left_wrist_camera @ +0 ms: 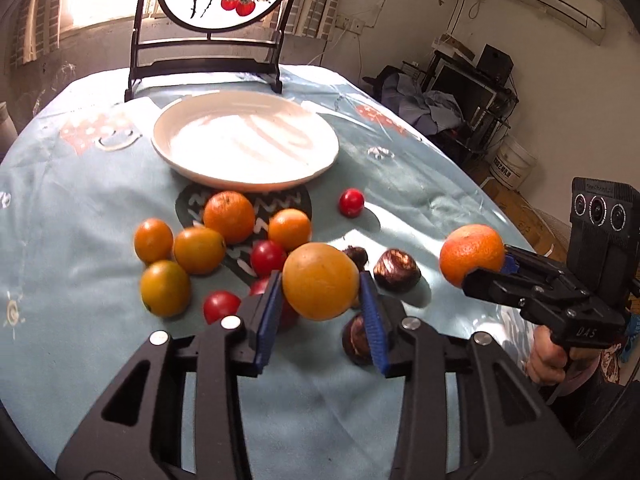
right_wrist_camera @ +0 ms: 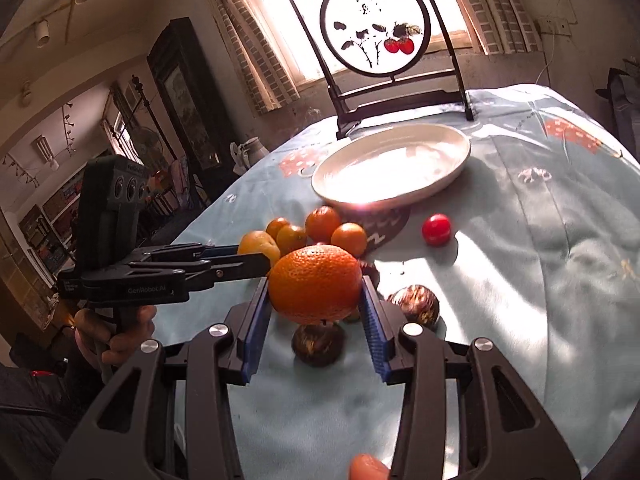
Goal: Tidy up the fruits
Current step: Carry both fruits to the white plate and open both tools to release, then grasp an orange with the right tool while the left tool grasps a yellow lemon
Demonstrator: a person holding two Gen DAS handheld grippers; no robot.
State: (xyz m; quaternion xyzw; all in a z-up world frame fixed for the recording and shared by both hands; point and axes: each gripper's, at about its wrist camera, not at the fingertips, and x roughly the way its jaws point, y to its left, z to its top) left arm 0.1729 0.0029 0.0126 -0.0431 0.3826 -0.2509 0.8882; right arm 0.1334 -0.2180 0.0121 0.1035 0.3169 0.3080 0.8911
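oranges pinched aloft in left tool (left_wrist_camera: 320, 292) and right tool (right_wrist_camera: 315, 286), near the bare white plate (left_wrist_camera: 192, 168).

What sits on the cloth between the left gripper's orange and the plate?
In the left wrist view, loose oranges and a red tomato lie on a dark mat between the held orange and the plate.

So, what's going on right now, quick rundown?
Left gripper shut on yellow-orange fruit. Right gripper shut on orange, both lifted. Plate bare, nothing blocking it. Loose fruit on the cloth below.
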